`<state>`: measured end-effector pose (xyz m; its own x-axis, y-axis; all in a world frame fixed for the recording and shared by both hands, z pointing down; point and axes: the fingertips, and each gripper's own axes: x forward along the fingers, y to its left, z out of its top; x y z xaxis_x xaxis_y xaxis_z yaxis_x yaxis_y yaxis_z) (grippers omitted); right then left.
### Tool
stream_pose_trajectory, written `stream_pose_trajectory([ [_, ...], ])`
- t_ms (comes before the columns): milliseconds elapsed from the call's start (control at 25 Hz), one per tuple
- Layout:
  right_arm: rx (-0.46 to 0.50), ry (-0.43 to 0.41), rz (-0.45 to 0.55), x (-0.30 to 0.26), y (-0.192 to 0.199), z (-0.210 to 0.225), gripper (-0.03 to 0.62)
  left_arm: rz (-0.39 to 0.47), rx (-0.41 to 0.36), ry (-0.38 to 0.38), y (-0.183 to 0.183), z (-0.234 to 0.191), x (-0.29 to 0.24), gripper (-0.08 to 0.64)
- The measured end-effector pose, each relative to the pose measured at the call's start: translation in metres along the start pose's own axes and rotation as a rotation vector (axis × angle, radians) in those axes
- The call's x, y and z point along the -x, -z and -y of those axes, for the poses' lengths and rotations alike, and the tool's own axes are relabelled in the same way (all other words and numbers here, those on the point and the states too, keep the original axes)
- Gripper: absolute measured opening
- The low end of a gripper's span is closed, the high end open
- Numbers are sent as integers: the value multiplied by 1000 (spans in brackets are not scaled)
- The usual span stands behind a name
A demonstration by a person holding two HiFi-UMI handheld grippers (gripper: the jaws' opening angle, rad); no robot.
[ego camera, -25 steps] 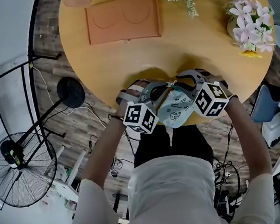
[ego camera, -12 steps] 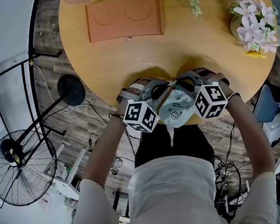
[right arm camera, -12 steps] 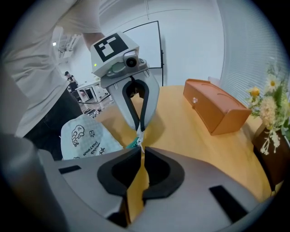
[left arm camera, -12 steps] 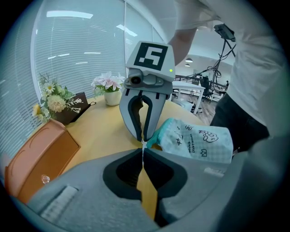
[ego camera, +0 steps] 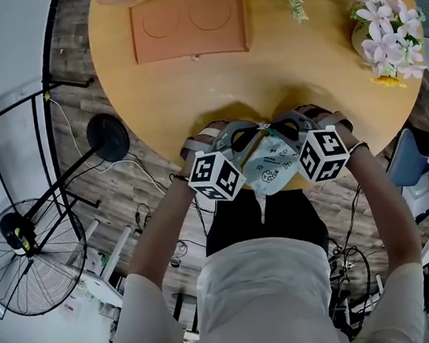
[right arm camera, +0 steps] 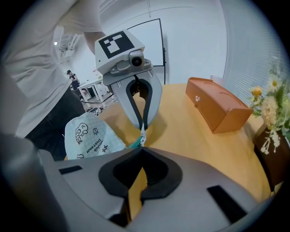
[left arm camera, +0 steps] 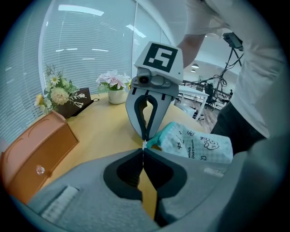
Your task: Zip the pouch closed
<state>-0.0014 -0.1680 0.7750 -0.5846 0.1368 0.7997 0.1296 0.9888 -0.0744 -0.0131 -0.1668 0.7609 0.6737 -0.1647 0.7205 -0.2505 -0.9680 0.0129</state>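
I'm holding the pouch (ego camera: 271,167) at mid-frame in the head view, over the table's (ego camera: 191,93) near edge. The left gripper (left arm camera: 144,147) and right gripper (right arm camera: 142,146) are both pinching its top edge, tips nearly touching.

Bright, even daylight is filling all three views. In the left gripper view it is coming through the blinds (left arm camera: 90,59) at upper left, washing them pale, and ceiling strips are glaring at the top. In the head view the table (ego camera: 191,93) is carrying a soft sheen at centre and a faint shadow just above the hands. Fisheye bending is curving the edges, and dark vignette is filling the gripper views' corners. The pouch (right arm camera: 90,136) is showing sharp, while the left gripper (left arm camera: 144,147) and right gripper (right arm camera: 142,146) are softening in the foreground.
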Motion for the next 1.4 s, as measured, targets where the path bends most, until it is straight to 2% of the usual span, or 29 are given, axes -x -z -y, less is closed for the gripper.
stream_pose_trajectory([
  [600, 80, 53, -67, 20, -1, -11, 2, -19, 4, -23, -10, 3, 12, 18],
  [760, 61, 65, -66, 27, 2, -13, 2, -16, 37, -19, -8, 0, 21, 18],
  [960, 62, 73, -83, 34, 6, -18, 2, -26, 13, -9, -8, 2, 28, 18],
  [1400, 22, 114, -120, 56, 22, -26, 2, -37, 14, -4, -5, -2, 52, 18],
])
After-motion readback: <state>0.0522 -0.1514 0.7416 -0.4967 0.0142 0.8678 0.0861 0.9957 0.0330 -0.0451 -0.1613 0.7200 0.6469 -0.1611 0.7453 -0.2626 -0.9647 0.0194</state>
